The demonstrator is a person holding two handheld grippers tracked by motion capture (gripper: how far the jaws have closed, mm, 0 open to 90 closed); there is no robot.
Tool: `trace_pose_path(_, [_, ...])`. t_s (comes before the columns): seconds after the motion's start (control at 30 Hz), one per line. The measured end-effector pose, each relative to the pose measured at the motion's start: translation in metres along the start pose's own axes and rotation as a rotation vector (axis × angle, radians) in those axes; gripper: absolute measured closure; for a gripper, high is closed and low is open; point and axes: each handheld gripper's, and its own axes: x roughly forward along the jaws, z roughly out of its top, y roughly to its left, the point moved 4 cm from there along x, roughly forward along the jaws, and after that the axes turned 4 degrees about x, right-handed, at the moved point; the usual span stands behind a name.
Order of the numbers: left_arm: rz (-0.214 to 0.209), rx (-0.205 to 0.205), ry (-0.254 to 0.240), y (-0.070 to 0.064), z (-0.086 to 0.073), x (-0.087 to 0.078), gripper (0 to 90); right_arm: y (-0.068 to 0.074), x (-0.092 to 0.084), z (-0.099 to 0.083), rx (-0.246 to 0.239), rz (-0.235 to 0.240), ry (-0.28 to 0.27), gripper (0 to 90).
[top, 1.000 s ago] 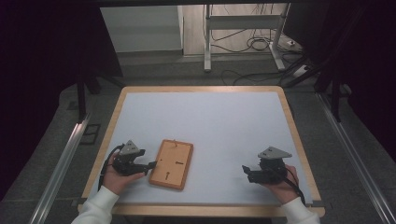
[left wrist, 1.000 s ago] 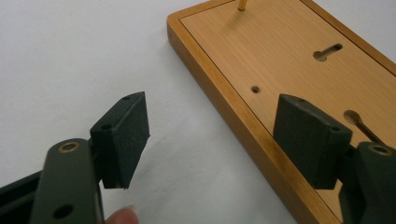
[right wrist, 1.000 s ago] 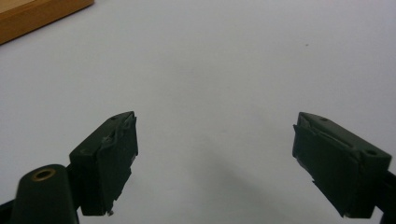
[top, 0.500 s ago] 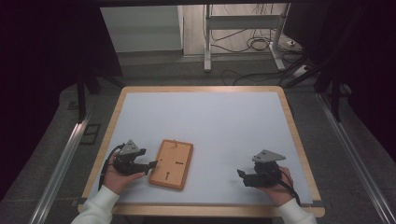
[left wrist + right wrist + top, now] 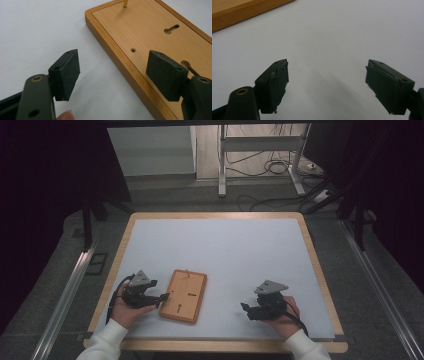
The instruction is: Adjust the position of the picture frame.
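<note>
A flat wooden board [image 5: 183,295] with keyhole slots and a small brass pin lies on the white table surface at the front left. My left gripper [image 5: 161,297] is open right at the board's near left edge. In the left gripper view the board [image 5: 150,37] runs between the jaws, one jaw over the table and the other over the wood, neither gripping it. My right gripper [image 5: 245,308] sits low over bare table at the front right, open and holding nothing. The right gripper view has the board's edge [image 5: 242,13] at its top left.
The table [image 5: 320,265] has a light wooden rim and a white top. Beyond its far edge stand a metal stand [image 5: 260,155] and loose cables [image 5: 272,167] on the floor. Rails run along both sides.
My right gripper has drifted left and slightly nearer along the table. The left gripper and the board have stayed in place.
</note>
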Motion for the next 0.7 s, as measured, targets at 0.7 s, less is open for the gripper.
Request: trace_pose_path(0.7, [0.019,-0.024,-0.009,0.004,0.0,-0.004,26.3,0.034,0.035,0.042,-0.067,0.085,-0.012,26.8])
